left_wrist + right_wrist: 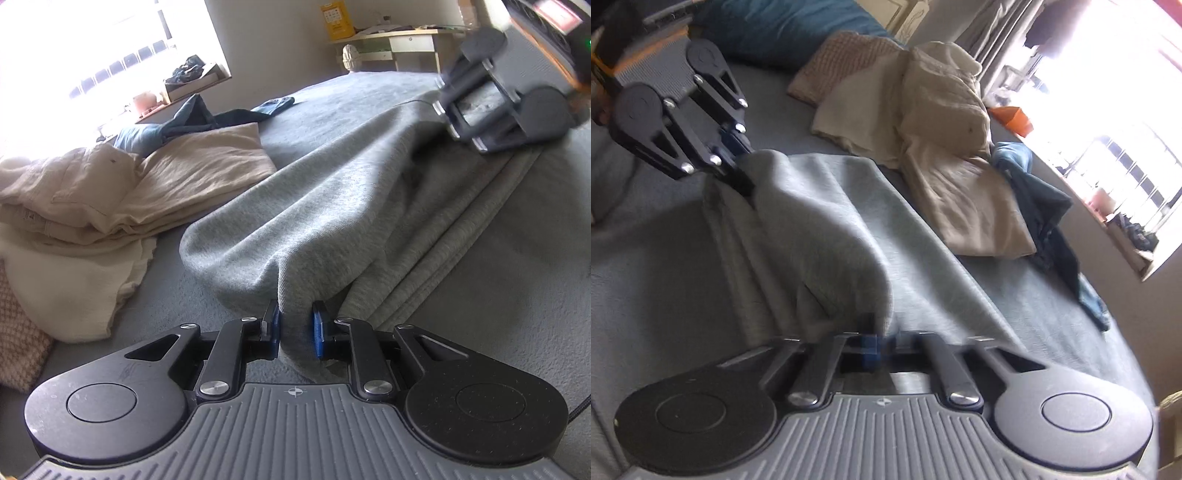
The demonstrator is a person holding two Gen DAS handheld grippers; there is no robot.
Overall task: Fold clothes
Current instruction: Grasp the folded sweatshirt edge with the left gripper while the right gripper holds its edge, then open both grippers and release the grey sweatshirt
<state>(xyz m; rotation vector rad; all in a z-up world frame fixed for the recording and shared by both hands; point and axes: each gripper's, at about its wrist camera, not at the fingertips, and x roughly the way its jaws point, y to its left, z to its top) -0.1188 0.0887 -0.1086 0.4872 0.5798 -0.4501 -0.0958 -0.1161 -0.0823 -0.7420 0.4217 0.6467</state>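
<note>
A grey sweatshirt-cloth garment (pixel 332 192) lies stretched across the grey bed cover (pixel 332 96). My left gripper (pixel 295 328) is shut on a bunched fold of its near end, blue pads pressing the cloth from both sides. The right gripper (pixel 476 122) appears at the far upper right of the left wrist view, clamped on the garment's other end. In the right wrist view the grey garment (pixel 820 221) hangs between both tools: my right gripper (pixel 882 341), blurred, pinches its edge, and the left gripper (pixel 742 170) holds the far end, lifted off the bed.
A stack of beige clothes (pixel 122 192) lies at left over a cream cloth (pixel 74 288) and a pink knit piece (pixel 18 354). Dark blue garments (pixel 1045 221) lie beside the beige pile (pixel 953 155). A teal pillow (pixel 790 26), bright window (pixel 92 48) and shelf desk (pixel 399 40) ring the bed.
</note>
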